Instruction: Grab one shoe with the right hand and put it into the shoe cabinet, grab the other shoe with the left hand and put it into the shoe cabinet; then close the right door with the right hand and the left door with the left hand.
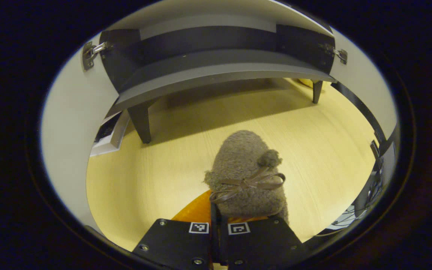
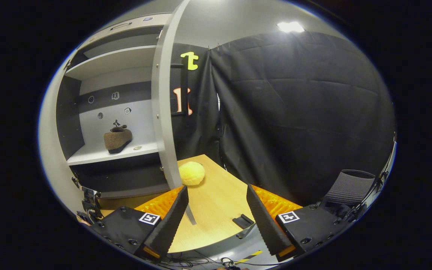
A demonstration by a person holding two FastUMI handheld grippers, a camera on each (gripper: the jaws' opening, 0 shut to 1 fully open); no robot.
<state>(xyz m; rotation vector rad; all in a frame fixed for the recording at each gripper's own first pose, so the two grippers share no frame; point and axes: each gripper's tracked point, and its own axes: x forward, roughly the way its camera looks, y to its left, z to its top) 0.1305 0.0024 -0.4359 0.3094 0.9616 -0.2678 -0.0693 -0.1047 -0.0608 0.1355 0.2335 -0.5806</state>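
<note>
A brown fuzzy shoe (image 1: 246,176) with a ribbon bow hangs toe-forward over the wooden table (image 1: 313,150) in the left gripper view, my left gripper (image 1: 216,214) shut on its heel rim. Ahead stands the shoe cabinet (image 1: 216,71) on dark legs, both doors swung open. In the right gripper view a matching shoe (image 2: 117,139) rests on a white shelf (image 2: 99,154) inside the cabinet. My right gripper (image 2: 216,204) is open and holds nothing, just right of the edge-on right door (image 2: 163,105).
A yellow fluffy ball (image 2: 191,173) lies on the table beside the right door's foot. A small black piece (image 2: 243,220) sits near the table's edge. A grey chair (image 2: 347,187) stands at the far right. The left door (image 1: 69,123) flanks the cabinet.
</note>
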